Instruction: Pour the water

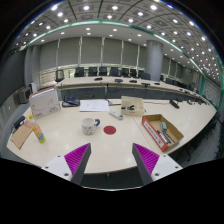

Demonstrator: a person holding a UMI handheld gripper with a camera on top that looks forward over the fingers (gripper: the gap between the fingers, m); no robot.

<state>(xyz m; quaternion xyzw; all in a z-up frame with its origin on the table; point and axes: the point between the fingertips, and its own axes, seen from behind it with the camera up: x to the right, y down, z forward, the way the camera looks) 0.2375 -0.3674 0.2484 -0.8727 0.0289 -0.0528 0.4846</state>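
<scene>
A: Two fingers of the claw (110, 158) stand spread apart, pink pads (77, 155) facing inward. Nothing sits between them.

B: Location of the cup?

A: The white cup (91, 126) stands upright on the pale table (120, 140), ahead of the claw and slightly toward its left finger, well apart from both pads.

B: Adjacent items?

A: A red disc (110, 129) lies flat just to the right of the cup. Further right, ahead of the right finger, an open cardboard box (162, 131) rests on the table. A second small box (132, 106) stands beyond the disc. To the far left, an orange item (38, 131) sits near the table edge; its type cannot be determined.

B: Background?

A: Dark chairs (100, 72) line the far side of the table.
</scene>
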